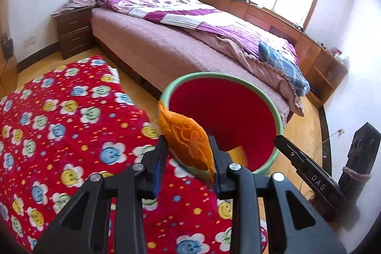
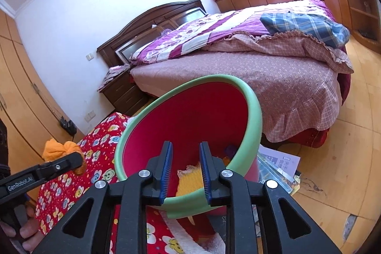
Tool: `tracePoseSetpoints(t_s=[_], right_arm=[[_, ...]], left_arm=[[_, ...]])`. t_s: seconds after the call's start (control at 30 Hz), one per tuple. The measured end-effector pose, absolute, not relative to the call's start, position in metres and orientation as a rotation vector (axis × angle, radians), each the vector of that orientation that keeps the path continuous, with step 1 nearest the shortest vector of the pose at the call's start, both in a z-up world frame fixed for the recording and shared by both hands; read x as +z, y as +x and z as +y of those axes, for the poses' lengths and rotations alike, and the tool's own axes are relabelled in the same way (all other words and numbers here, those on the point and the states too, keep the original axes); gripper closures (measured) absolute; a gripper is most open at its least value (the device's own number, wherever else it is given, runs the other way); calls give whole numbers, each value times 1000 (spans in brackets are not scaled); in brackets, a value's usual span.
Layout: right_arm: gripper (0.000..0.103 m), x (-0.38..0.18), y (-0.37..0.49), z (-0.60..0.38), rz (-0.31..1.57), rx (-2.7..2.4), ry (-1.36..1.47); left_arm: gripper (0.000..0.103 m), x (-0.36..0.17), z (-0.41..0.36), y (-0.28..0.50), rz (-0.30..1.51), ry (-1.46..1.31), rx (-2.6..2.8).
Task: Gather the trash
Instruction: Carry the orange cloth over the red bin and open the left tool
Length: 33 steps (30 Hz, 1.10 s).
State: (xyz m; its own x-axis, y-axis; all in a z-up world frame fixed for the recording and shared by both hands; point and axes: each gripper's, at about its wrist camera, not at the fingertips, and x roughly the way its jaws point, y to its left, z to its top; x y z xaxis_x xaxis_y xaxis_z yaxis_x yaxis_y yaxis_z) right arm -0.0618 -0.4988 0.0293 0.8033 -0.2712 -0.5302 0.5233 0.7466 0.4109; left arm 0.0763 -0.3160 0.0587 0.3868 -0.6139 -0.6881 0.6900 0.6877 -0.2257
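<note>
A bin with a red inside and a green rim (image 1: pixel 166 92) stands tilted at the edge of the red flowered cover (image 1: pixel 59 111). My left gripper (image 1: pixel 188 142) is shut on a crumpled orange wrapper (image 1: pixel 188 135), held just at the bin's near left rim. In the right wrist view the same orange wrapper (image 2: pixel 59 148) shows at the far left in the left gripper (image 2: pixel 76 158). My right gripper (image 2: pixel 185 144) hangs over the bin's rim (image 2: pixel 252 111), open, with nothing between its pads. A yellow piece (image 2: pixel 190 182) lies inside the bin.
A bed (image 1: pixel 190 44) with purple bedding fills the room behind the bin. Papers (image 2: pixel 281 161) lie on the wooden floor to the right of the bin. A dark nightstand (image 1: pixel 73 30) stands beside the bed, and low wooden cabinets (image 1: pixel 321 58) run under the window.
</note>
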Motion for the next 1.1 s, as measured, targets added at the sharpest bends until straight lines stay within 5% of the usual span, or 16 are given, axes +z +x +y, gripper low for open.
tracePoseSetpoints(t_s=[0.3, 0.57, 0.73, 1.1], right_arm=[[79, 25, -73, -509, 452, -465, 614], [79, 22, -79, -513, 452, -472, 631], [78, 26, -79, -507, 453, -465, 625], [54, 44, -75, -472, 468, -396, 568]], left_arm=[[71, 39, -359, 71, 841, 179, -907], [50, 21, -372, 68, 878, 229, -883], [49, 25, -363, 67, 873, 218, -865], [49, 40, -312, 63, 874, 147, -785]])
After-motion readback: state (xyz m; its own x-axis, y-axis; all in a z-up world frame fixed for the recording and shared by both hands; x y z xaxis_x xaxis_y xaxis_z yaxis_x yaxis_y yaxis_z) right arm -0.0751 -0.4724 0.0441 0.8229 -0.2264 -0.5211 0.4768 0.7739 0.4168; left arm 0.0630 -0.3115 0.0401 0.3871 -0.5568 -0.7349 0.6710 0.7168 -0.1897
